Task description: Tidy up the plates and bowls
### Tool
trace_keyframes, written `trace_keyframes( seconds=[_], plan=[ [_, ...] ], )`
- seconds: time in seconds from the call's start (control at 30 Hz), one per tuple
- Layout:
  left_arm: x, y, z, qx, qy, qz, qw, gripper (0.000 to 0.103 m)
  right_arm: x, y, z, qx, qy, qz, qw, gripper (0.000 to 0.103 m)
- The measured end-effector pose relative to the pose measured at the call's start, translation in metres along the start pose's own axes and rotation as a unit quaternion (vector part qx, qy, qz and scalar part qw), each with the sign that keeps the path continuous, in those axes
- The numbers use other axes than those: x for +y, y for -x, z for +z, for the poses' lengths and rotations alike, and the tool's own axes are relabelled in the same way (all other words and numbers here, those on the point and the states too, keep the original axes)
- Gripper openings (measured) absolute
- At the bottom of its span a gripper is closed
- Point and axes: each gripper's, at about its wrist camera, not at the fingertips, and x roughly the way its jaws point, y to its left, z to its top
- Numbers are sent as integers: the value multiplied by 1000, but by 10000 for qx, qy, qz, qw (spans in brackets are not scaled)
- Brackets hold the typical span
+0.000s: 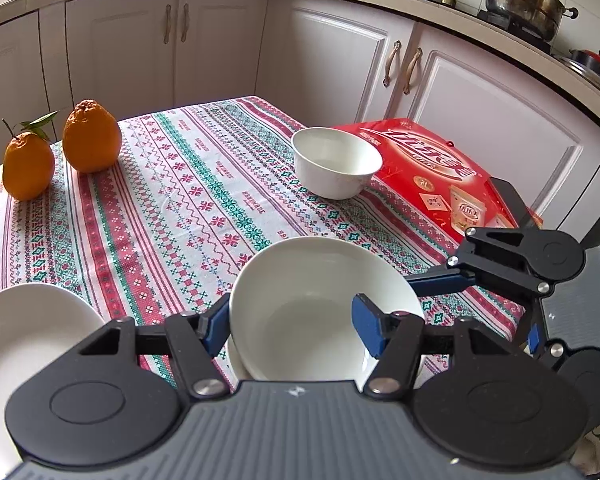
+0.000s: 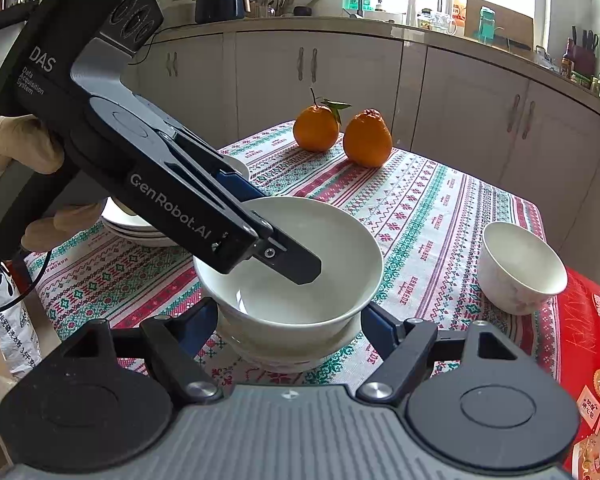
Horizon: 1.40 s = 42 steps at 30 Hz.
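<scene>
Closest to the left wrist lens: grey ribbed body and black linkage of left gripper [image 1: 290, 328]. Straddles the wall of upper bowl [image 1: 324, 280], with one blue pad [image 1: 216, 330] outside against the left wall and the other inside the hollow. Clamped on that wall. Upper bowl white, empty, nested in lower bowl [image 2: 284, 354], also white, only a sliver of its rim showing underneath. Both bowls near the front edge of striped tablecloth [image 1: 172, 184].

Closest to the right wrist lens: right gripper [image 2: 288, 320], fingers parted to either side of the stack, about where the two bowls meet. Just beside the walls on both sides; pressing or merely flanking, impossible to tell.

Also from the right wrist: gloved hand [image 2: 20, 152] around the left tool's handle, and its black finger dipping over the rim into the upper bowl.

Elsewhere on the cloth:
- small bowl [image 1: 336, 162], upright and empty, just beside red box [image 1: 428, 168]
- stack of plates [image 2: 140, 226], partly hidden behind the left tool
- two oranges [image 1: 92, 140], side by side at the far edge, one with a leafy stem
</scene>
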Motion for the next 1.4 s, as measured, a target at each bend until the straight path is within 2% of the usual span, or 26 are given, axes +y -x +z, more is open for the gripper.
trace_keyframes(
  seconds=[0.57,1.03,1.13,1.23,1.33,1.4],
  plan=[
    [0,-4,-3,-16,-10,-7,10000,62,-2,-3,-2,47,-76,43,10000,82],
    [-1,-5,-3,-33,-51,1,10000,66,-4,-4,-2,49,-149,86,9998,83],
    [-1,-5,-3,-37,-54,66,10000,72,-3,-3,-2,29,-110,69,9999,83],
    [0,-4,-3,-75,-39,57,9999,72,-4,-1,-1,-23,-113,71,9999,84],
    [0,0,-2,-143,-50,73,9999,75,-4,2,-2,-75,-110,59,9999,92],
    [-1,3,-1,-210,-56,134,9997,82,-4,6,-1,-149,-93,62,9998,96]
  ],
)
